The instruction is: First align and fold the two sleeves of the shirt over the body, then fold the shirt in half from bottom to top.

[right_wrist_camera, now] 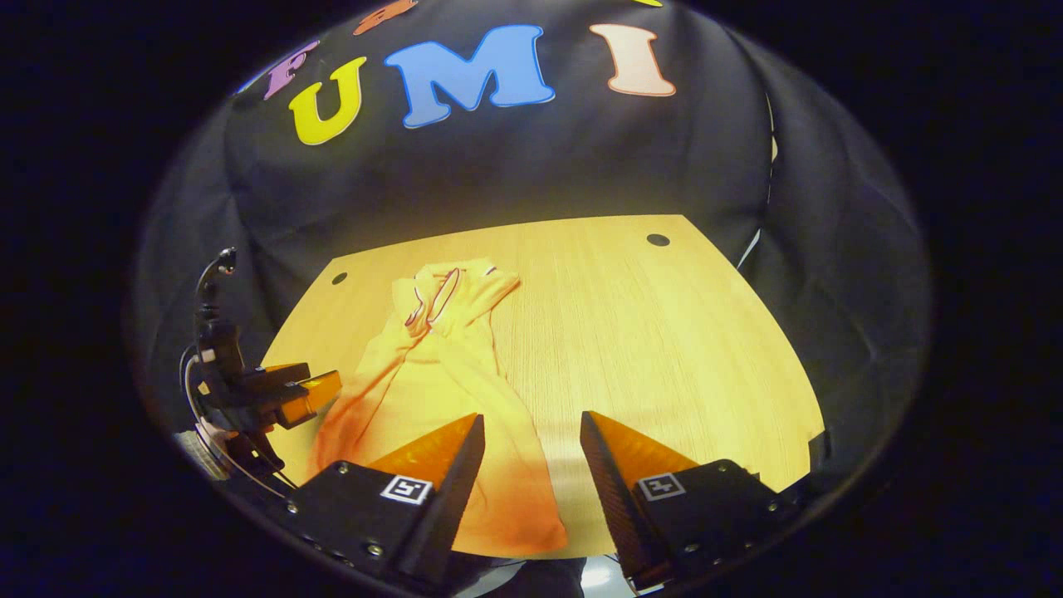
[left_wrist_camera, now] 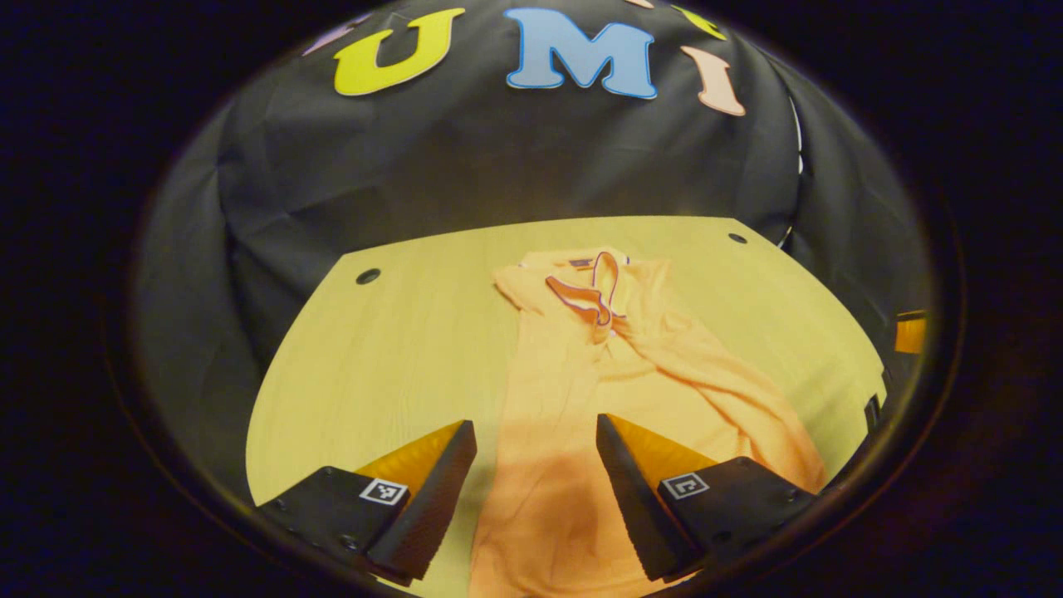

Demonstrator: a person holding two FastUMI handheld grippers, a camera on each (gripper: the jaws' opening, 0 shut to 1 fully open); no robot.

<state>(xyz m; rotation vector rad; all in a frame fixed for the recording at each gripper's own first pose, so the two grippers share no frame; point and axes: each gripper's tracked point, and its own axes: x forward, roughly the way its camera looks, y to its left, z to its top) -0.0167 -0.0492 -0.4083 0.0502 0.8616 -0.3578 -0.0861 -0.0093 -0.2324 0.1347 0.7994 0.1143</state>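
1. On the left, we see the left hand-held gripper (left_wrist_camera: 536,465) spread wide above the near part of the shirt (left_wrist_camera: 581,374), gripping nothing.
2. The orange shirt lies lengthwise on the wooden tabletop (left_wrist_camera: 399,332), collar (left_wrist_camera: 594,291) at the far end, both sleeves folded over the body.
3. On the right, the right hand-held gripper (right_wrist_camera: 531,461) hovers with fingers wide apart and empty over the shirt's near right edge.

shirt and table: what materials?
Shirt: soft, thin fabric, matte, probably a knit polo; it creases and drapes limply, with a trimmed collar. Table: wood or wood-look laminate, smooth, slight sheen; fine straight grain lines show, and which of the two is unclear.
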